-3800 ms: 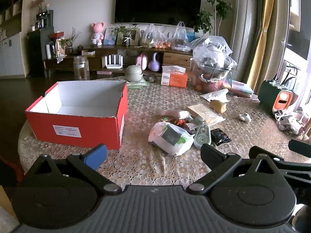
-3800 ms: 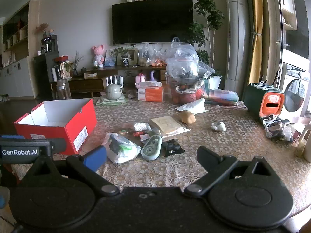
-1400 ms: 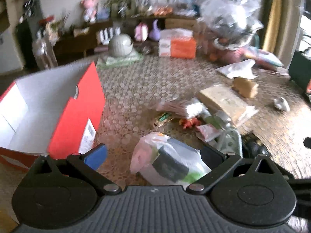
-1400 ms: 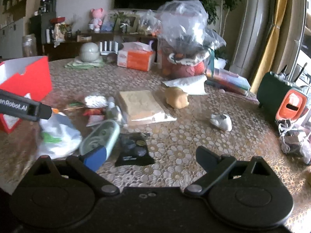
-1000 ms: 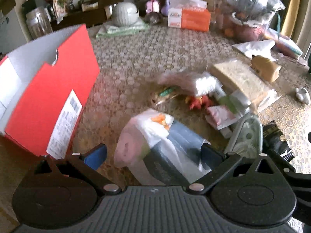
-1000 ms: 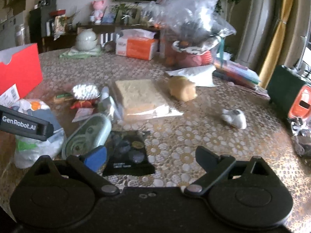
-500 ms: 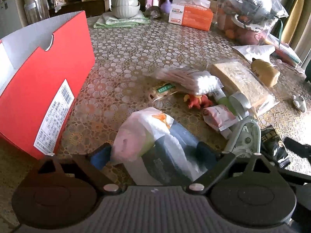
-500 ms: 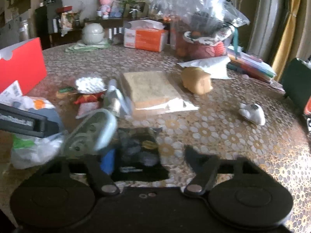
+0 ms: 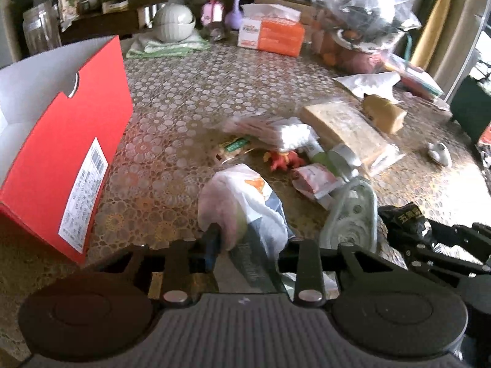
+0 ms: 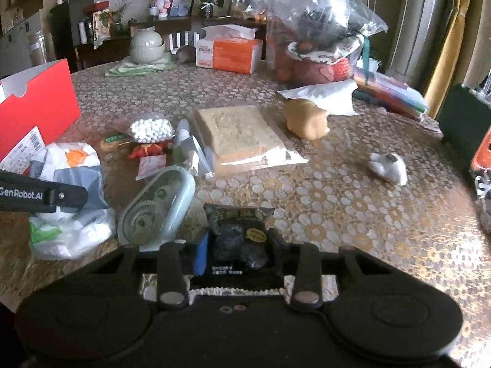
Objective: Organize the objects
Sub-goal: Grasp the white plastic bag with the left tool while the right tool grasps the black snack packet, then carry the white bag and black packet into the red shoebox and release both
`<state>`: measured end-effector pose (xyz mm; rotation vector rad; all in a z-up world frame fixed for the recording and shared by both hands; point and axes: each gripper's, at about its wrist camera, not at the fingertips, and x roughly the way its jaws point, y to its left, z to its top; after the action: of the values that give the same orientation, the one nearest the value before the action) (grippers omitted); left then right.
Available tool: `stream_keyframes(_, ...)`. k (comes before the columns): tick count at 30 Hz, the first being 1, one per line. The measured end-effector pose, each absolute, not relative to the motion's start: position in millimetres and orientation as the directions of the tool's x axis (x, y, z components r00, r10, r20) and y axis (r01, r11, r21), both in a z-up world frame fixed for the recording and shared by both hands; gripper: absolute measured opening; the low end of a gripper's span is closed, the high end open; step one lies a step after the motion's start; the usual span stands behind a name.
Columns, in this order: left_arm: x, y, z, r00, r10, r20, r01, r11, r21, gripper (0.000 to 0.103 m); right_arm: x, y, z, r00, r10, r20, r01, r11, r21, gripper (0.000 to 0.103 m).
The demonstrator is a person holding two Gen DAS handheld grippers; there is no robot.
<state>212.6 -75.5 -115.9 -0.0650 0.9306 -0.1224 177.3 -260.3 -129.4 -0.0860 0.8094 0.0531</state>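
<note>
Progress is small: the red box looks empty. The left gripper has just closed on the white bag, the right gripper on the black packet; other items remain on the table.

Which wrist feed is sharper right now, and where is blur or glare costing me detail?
Right wrist view: sharper, black snack packet print is visible though too small to read; window side washed out. Left wrist view: softer, cotton swab pack smeared, white plastic bag hazy; fisheye bends the red box edges.
</note>
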Motion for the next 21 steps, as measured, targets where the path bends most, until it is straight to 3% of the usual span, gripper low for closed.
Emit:
stream_keyframes(10,175,-56,-81,0.572,-0.205,-0.794,0.169,0.977,-0.131,0.03,143,-242,-78,0.698,0.039,-0.715,-0.095,0.995,-0.039,0.038)
stream_keyframes(21,141,-8,-31,0.582,-0.222,-0.782,0.203,0.971,-0.125,0.03,114,-177,-23,0.712,0.155,-0.685,-0.225,0.974,-0.014,0.038)
